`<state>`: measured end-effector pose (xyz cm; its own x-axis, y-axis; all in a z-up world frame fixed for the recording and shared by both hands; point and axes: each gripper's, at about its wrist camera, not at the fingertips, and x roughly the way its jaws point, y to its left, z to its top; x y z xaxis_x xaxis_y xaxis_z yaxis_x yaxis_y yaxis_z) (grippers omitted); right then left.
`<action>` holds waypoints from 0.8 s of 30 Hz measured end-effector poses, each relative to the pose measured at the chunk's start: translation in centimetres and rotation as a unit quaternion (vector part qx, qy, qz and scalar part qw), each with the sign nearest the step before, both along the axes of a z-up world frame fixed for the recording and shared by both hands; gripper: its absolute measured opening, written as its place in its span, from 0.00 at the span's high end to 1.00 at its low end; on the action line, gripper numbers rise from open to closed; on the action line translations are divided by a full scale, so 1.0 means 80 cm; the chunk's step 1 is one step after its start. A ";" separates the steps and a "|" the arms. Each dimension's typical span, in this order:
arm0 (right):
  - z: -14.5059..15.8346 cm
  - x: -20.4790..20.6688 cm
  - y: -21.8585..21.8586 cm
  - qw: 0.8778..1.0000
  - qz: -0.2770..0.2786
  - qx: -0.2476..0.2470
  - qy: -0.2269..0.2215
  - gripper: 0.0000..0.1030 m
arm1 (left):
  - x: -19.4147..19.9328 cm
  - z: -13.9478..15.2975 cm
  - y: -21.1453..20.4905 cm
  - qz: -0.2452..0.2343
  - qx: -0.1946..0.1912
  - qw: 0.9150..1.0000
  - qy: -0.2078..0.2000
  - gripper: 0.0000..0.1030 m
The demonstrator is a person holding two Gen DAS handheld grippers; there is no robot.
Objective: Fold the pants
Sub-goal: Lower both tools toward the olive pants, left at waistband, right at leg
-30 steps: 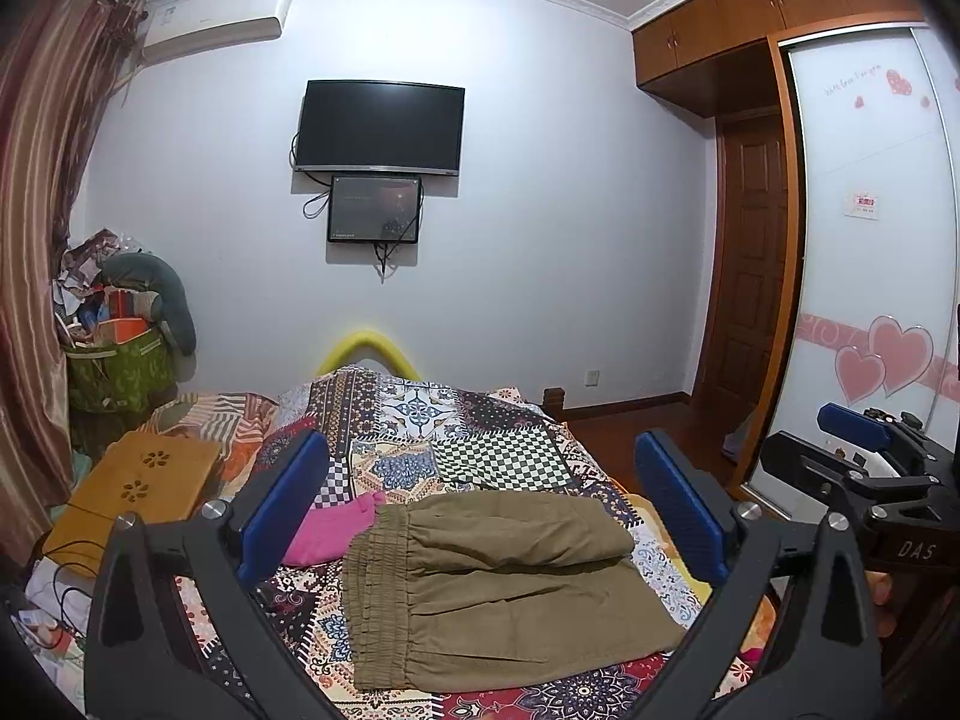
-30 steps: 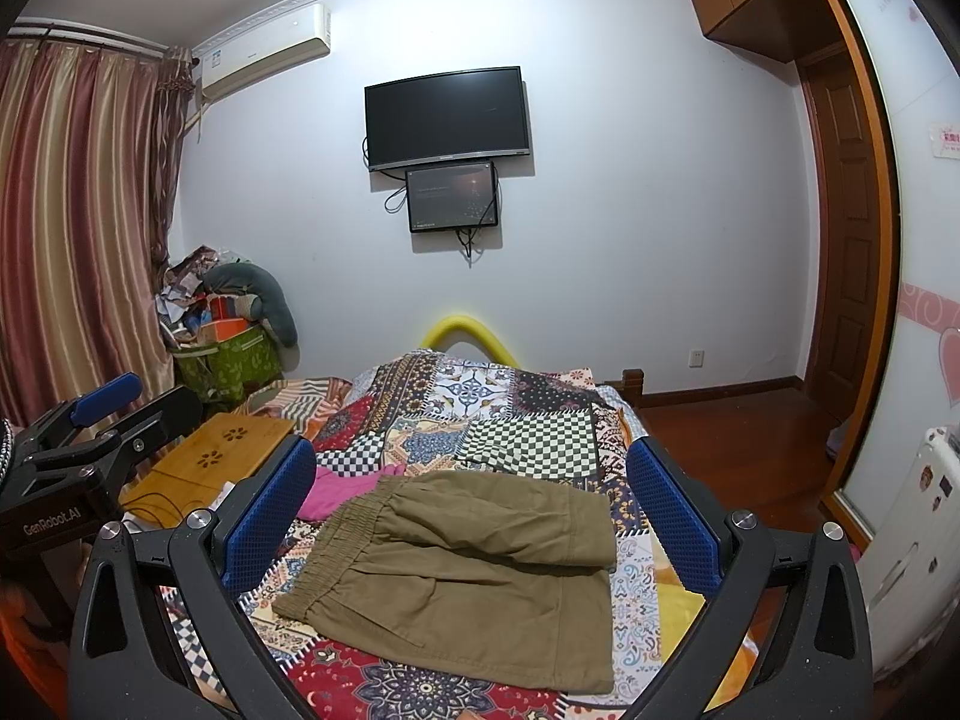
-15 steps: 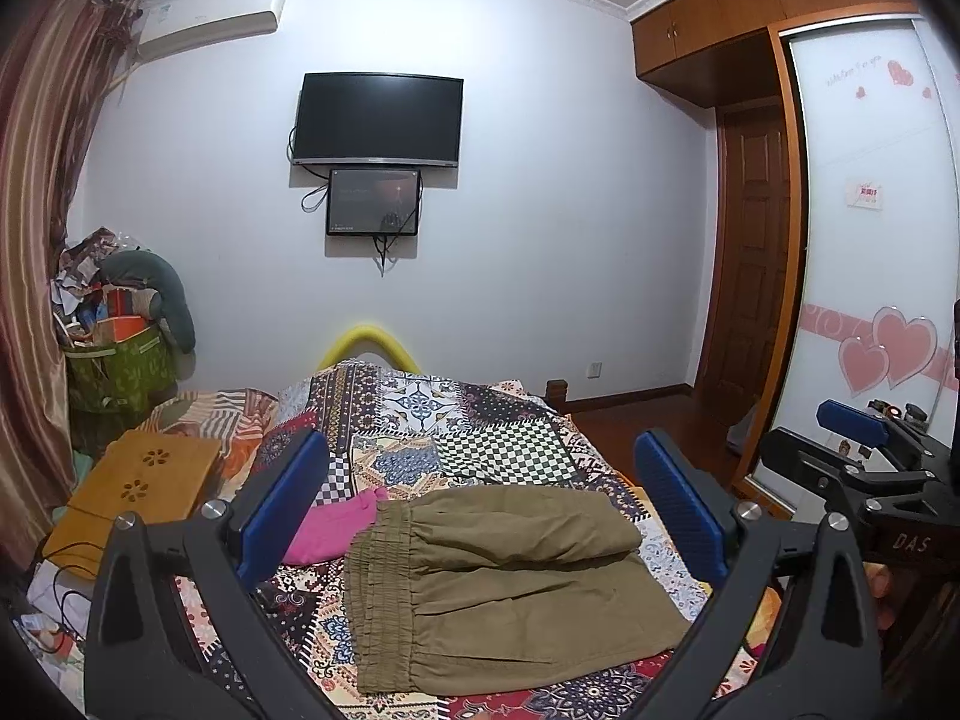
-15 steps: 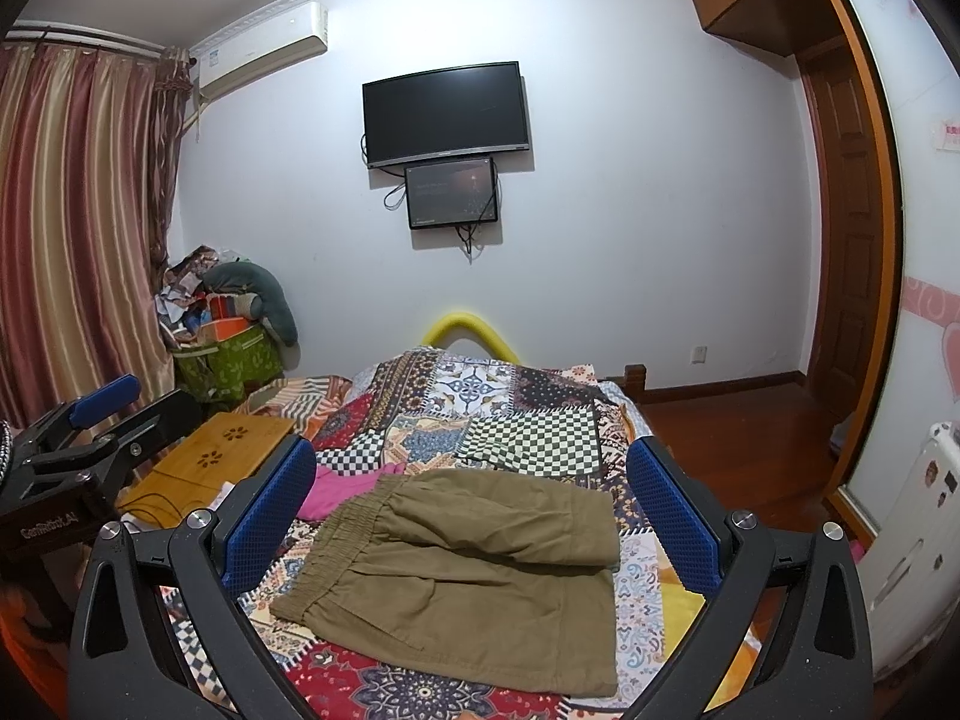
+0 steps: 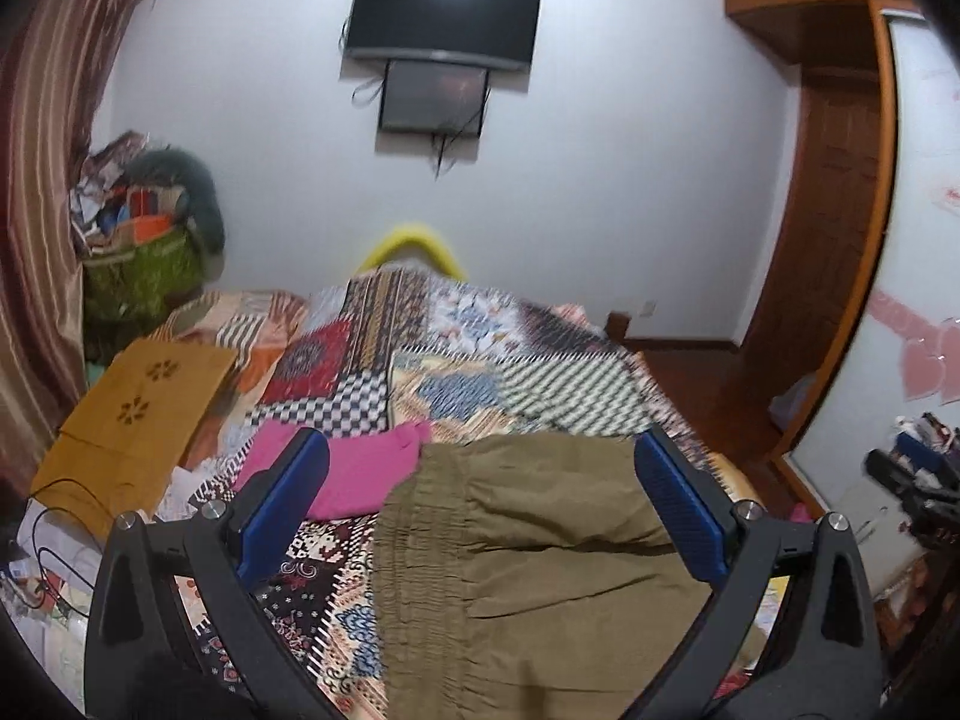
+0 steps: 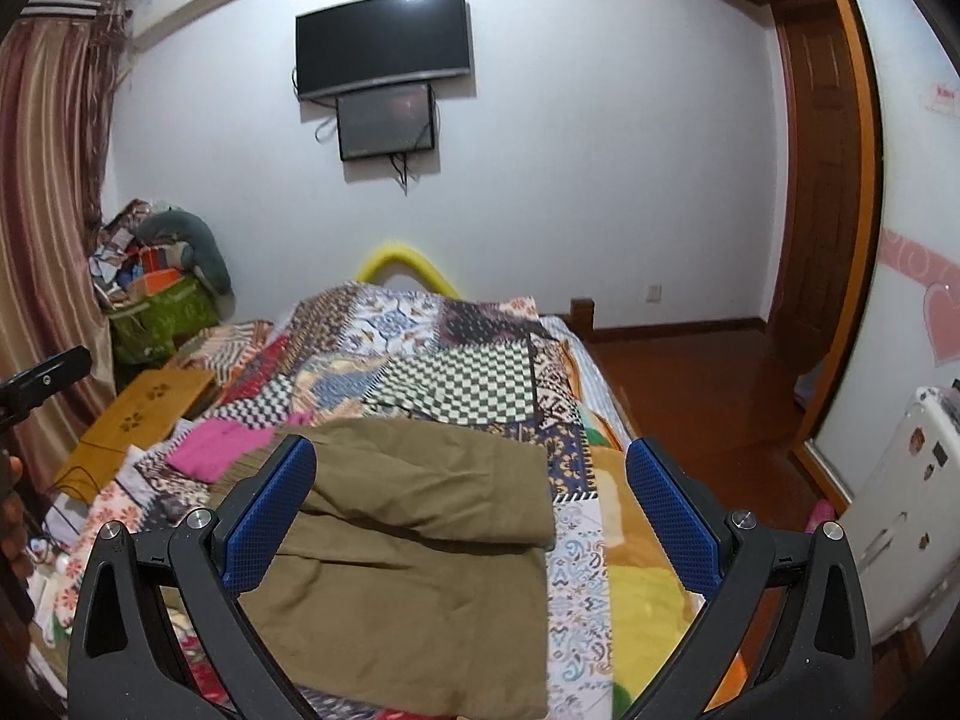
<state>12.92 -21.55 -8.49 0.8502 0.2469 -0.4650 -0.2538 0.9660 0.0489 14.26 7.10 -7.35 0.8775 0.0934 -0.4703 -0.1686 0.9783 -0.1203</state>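
Patchwork bed (image 6: pixel 480 384); olive pants (image 6: pixel 408 546) beneath both wide-open grippers, untouched.

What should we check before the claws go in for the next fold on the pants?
1. Left claw open and empty: ok, blue pads wide apart, nothing between them.
2. Right claw open and empty: ok, same.
3. Pants lying flat on the bed: ok, already folded over once, one layer on top of the other.
4. Waistband reachable for the left claw: ok, the gathered edge is exposed on that side.
5. Pink cloth clear of the pants: not ok, it lies right beside the waistband; touching or not, cannot tell.
6. Near hem of the pants: cannot tell, hidden behind the claw frames.
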 end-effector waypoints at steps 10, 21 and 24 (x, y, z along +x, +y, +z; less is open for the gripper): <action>-0.036 0.079 -0.005 0.997 -0.017 -0.080 0.015 0.00 | 0.107 -0.064 0.028 0.005 0.019 0.997 0.072 0.00; -0.084 0.166 -0.006 0.994 0.018 -0.080 0.069 0.00 | 0.203 -0.128 0.040 -0.009 0.065 0.991 0.120 0.00; -0.100 0.188 -0.004 0.992 0.018 -0.082 0.090 0.00 | 0.229 -0.153 0.042 -0.032 0.059 0.987 0.149 0.00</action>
